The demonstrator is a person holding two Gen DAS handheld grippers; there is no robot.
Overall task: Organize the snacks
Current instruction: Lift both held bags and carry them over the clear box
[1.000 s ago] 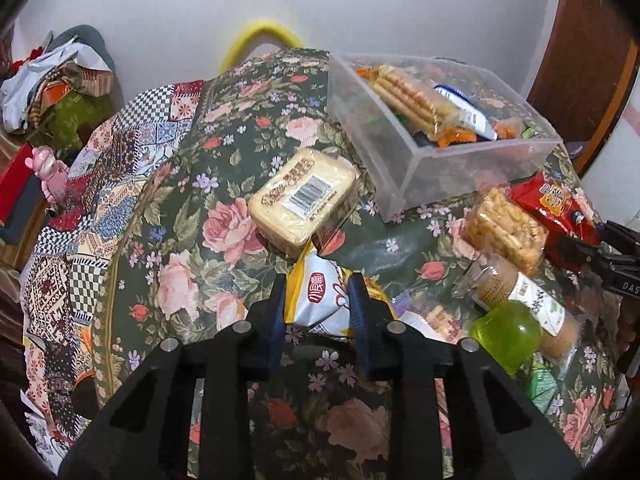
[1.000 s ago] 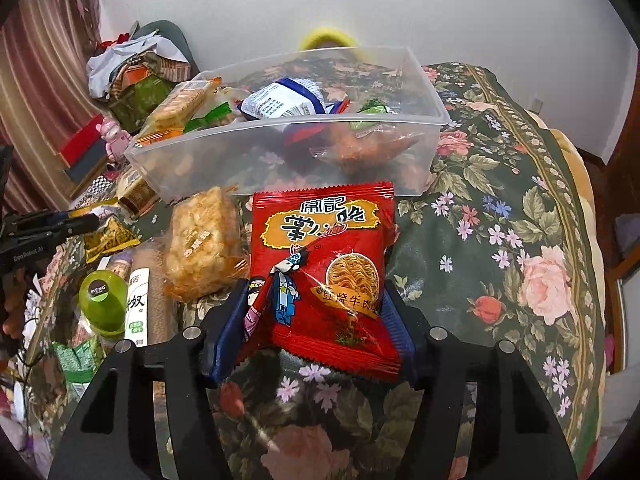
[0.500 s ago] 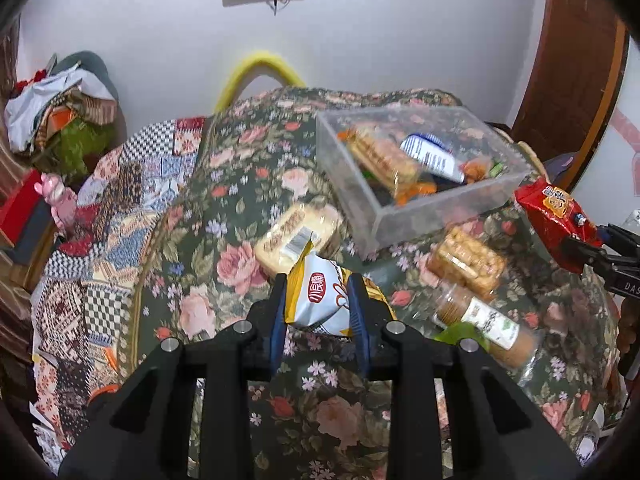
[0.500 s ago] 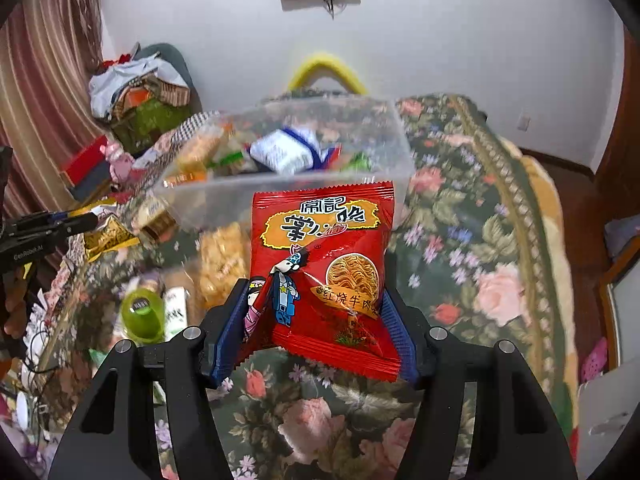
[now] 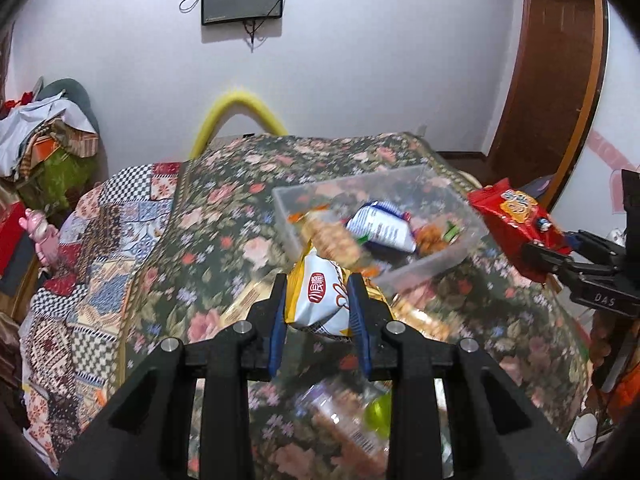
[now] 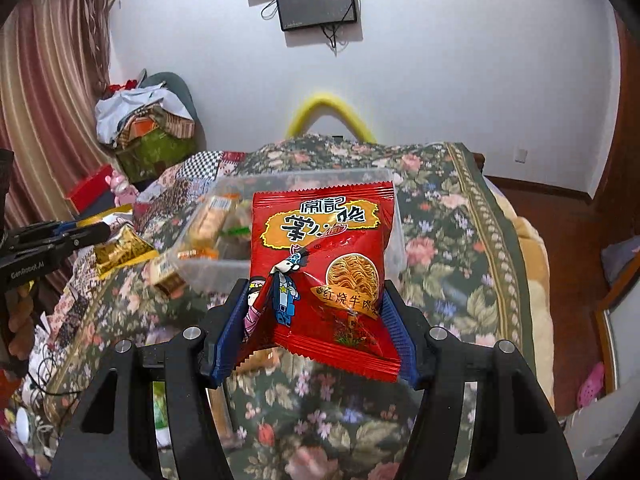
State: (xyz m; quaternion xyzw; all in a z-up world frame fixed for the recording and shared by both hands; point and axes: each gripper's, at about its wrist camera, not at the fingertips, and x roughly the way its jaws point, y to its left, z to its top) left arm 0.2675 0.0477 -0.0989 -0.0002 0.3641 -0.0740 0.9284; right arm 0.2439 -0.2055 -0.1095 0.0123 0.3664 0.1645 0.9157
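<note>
Above the near edge of the floral bedspread [image 5: 224, 216], in the left wrist view, the left gripper [image 5: 318, 316] pinches a yellow-and-white snack packet [image 5: 320, 300] in the air. Ahead lies the clear plastic bin [image 5: 440, 268], already holding a blue-white packet [image 5: 380, 228] and a pack of biscuit sticks [image 5: 336, 240]. A green-capped bottle [image 5: 376, 416] and other snacks, blurred, lie on the bedspread below, so sorting looks partly done.

Over the bedspread's middle, in the right wrist view, the right gripper [image 6: 316, 324] clamps a red instant-noodle snack bag [image 6: 324, 268] upright, lifted short of the bin. Both held packets probably go into the bin next; the loose items remain.
</note>
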